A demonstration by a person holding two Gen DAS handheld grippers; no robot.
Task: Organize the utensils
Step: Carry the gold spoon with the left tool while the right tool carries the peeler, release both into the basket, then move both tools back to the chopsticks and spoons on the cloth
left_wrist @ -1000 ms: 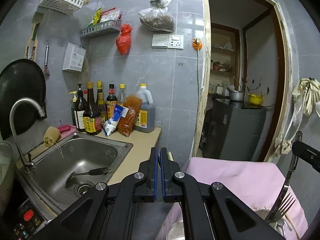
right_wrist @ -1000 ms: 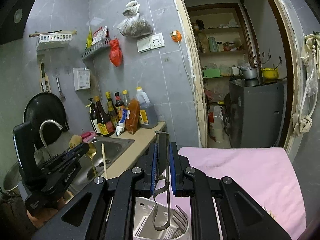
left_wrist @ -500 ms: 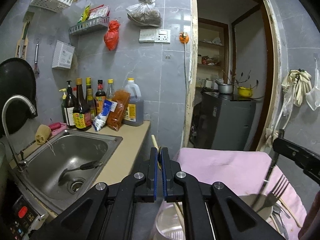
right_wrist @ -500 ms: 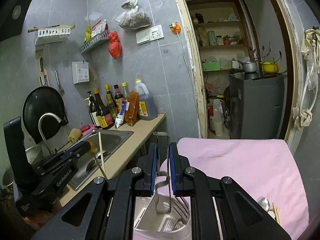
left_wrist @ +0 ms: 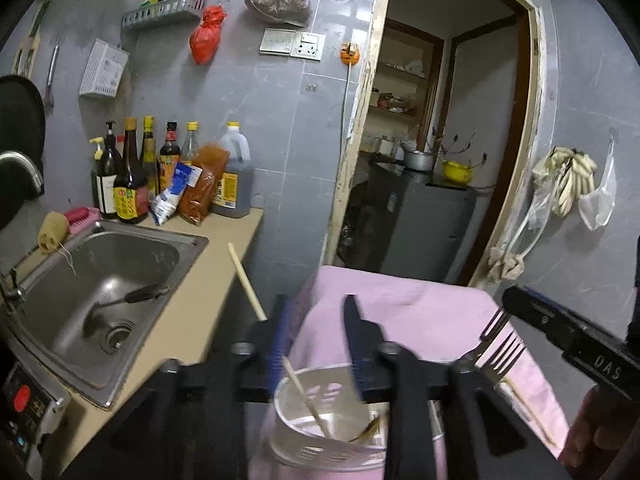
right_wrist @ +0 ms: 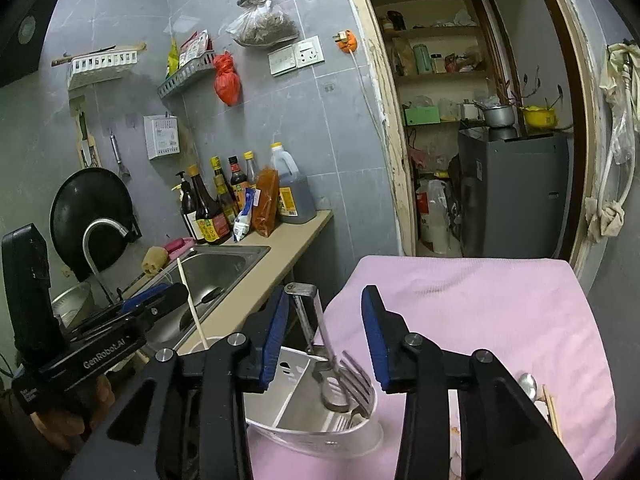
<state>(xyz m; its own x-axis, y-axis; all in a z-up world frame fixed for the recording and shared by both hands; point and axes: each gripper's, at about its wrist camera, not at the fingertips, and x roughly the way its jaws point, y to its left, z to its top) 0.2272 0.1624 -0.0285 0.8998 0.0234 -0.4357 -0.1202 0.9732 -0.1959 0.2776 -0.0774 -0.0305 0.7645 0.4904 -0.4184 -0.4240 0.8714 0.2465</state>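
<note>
Grey tiled wall behind a beige desk holding a steel sink; worn wooden doorway opens onto pantry shelves

"GenRobot.AI" on left hand-held gripper; right hand-held gripper perhaps "DAS"

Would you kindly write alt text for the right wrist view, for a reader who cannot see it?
The right gripper, jaws open, hangs over a white utensil holder on a pink cloth, with a metal fork standing in the holder. At left, the left gripper is beside a chopstick, with a sink behind.
</note>
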